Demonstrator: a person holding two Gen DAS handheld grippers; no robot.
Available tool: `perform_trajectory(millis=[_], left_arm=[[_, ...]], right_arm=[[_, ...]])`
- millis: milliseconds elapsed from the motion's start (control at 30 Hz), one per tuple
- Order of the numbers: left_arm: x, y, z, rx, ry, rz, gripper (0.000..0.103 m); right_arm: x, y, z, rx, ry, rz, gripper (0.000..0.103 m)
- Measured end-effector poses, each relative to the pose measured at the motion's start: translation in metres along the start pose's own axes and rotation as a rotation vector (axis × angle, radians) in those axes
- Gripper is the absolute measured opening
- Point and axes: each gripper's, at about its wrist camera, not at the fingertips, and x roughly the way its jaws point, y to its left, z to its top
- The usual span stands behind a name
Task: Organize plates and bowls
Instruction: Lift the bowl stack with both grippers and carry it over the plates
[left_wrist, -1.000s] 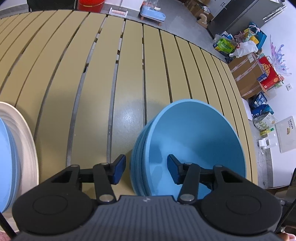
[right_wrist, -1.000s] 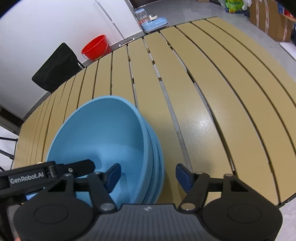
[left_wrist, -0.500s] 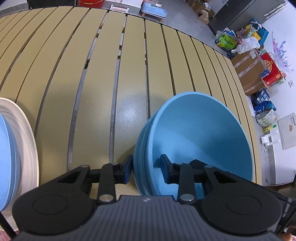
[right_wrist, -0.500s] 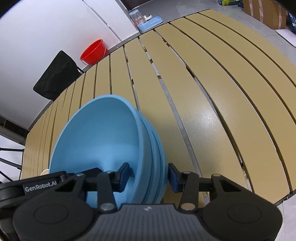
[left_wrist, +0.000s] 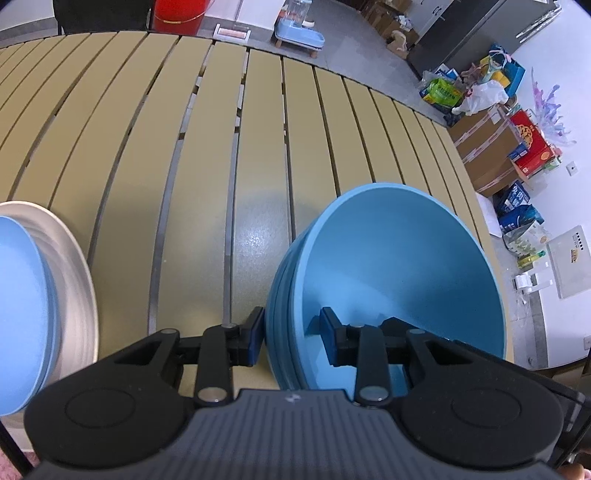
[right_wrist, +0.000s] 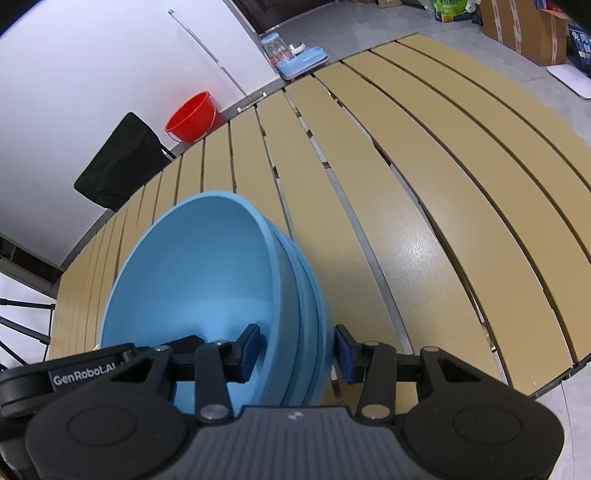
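A stack of several nested blue bowls (left_wrist: 399, 266) sits tilted over the slatted tan table (left_wrist: 258, 147). My left gripper (left_wrist: 291, 334) is shut on the stack's left rim, one pad outside and one inside the top bowl. In the right wrist view the same blue bowls (right_wrist: 207, 273) fill the lower left. There my right gripper (right_wrist: 297, 350) is shut on the opposite rim, with its left pad inside the bowl. The left gripper's black body (right_wrist: 85, 373) shows at the bowl's far side.
A white plate (left_wrist: 74, 266) with a light blue plate (left_wrist: 22, 295) on it lies at the table's left edge. Beyond the table are a red bucket (right_wrist: 192, 118), a black chair (right_wrist: 118, 162) and cardboard boxes (left_wrist: 491, 147). The table's right edge (right_wrist: 535, 384) is close.
Both grippers went from open around the bowl rims to shut on them. The bowl stack now looks more tilted and the table a little farther off.
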Motion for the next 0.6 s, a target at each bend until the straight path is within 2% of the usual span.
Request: perform_trajectory(millis=[600], left_arm=[[-0.08, 0.033, -0.013, -0.029, -0.098, -0.021, 0.032]], right_arm=[[-0.037, 0.059, -0.018, -0.053, -0.067, 0.039, 0.04]])
